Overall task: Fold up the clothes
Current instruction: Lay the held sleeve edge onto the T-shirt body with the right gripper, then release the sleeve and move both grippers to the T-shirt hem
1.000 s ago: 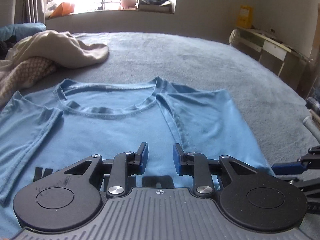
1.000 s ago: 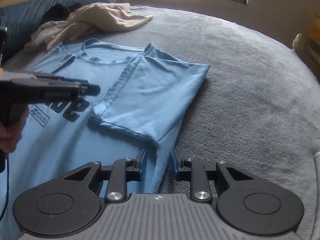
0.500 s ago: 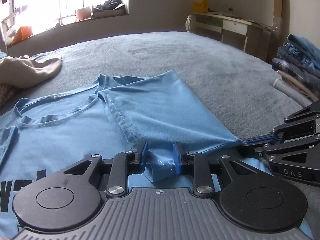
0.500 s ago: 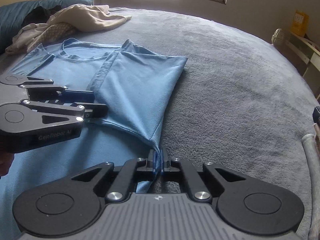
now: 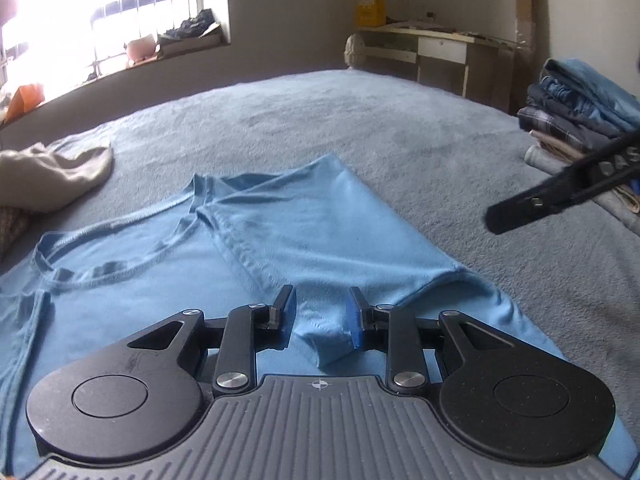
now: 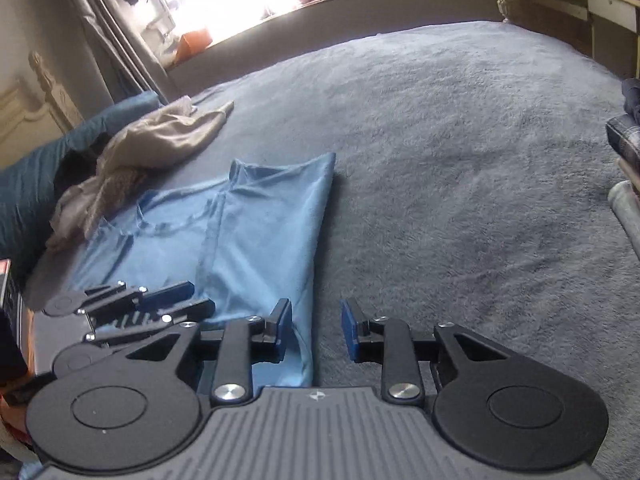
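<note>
My left gripper (image 5: 320, 316) sits spread over the blue shirt's (image 5: 312, 220) folded sleeve corner, nearer than my opening, empty right gripper (image 6: 316, 330).

I see a light blue T-shirt (image 5: 320, 216) spread over a grey-blue fleece bedspread (image 5: 360, 120). My left gripper (image 5: 320, 316) is black with blue pads, and my right gripper (image 6: 314, 326) matches it. Off to one side a beige garment (image 6: 168, 136) lies over a brown-and-cream knit piece (image 6: 116, 184), beside a teal pillow (image 6: 32, 184). The folded clothes stack (image 5: 580, 108) mixes denim blue, dark plaid and grey. On the cream desk (image 5: 436, 46) stands a yellow box (image 5: 370, 4).
</note>
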`<state>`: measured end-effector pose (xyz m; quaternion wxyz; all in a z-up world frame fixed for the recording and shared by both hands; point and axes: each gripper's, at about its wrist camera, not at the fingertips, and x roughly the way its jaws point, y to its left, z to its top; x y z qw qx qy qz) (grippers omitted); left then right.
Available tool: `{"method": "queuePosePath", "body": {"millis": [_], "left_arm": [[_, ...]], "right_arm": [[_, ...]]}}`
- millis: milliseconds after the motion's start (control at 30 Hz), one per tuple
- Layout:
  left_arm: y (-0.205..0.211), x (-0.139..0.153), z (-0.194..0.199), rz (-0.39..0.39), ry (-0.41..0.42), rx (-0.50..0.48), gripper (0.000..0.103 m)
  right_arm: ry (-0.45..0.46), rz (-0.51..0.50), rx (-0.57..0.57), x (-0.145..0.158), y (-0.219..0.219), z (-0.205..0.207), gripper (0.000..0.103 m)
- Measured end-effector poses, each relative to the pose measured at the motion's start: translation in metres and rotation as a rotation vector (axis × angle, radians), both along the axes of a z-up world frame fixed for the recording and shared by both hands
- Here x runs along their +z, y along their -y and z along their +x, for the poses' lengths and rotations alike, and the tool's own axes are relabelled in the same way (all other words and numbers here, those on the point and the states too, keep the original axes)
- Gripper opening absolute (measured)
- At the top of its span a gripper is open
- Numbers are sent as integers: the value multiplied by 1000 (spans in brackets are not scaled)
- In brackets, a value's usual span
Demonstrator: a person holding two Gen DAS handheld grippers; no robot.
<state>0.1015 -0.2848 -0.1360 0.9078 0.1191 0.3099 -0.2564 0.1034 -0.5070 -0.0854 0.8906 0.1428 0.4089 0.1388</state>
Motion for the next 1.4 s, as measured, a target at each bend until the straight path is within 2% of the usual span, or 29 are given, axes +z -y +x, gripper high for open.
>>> {"method": "queuePosePath", "body": {"millis": [100, 167, 367, 500, 633, 767, 900, 1067, 1233, 1333, 1400], "left_arm": [[7, 0, -2, 16, 4, -48, 27], [9, -10, -2, 33, -51, -46, 27], [4, -14, -8, 16, -50, -30, 27], [1, -14, -6, 2, -73, -28, 28], [-4, -14, -5, -10, -91, -42, 28], [-11, -10, -1, -30, -120, -58, 31], [-21, -2, 4, -53, -153, -51, 41], [-40, 26, 11, -52, -176, -65, 44], [-64, 73, 12, 61, -118, -144, 49], [-90, 104, 10, 131, -85, -149, 51], [-114, 121, 5, 157, -83, -120, 53]], "right_arm": [[25, -20, 53, -4, -21, 22, 22], [37, -40, 81, -10, -36, 38, 22], [99, -103, 91, -27, -59, 99, 22], [114, -173, 24, -45, -59, 145, 21], [94, -62, -146, -47, -31, 163, 22], [103, 47, -246, -36, -5, 147, 23], [99, 106, -301, -20, 12, 126, 24], [115, 156, -337, 8, 21, 93, 24], [162, 235, -357, 44, 25, 52, 24], [197, 280, -369, 64, 24, 22, 28], [213, 307, -379, 74, 23, 0, 30]]}}
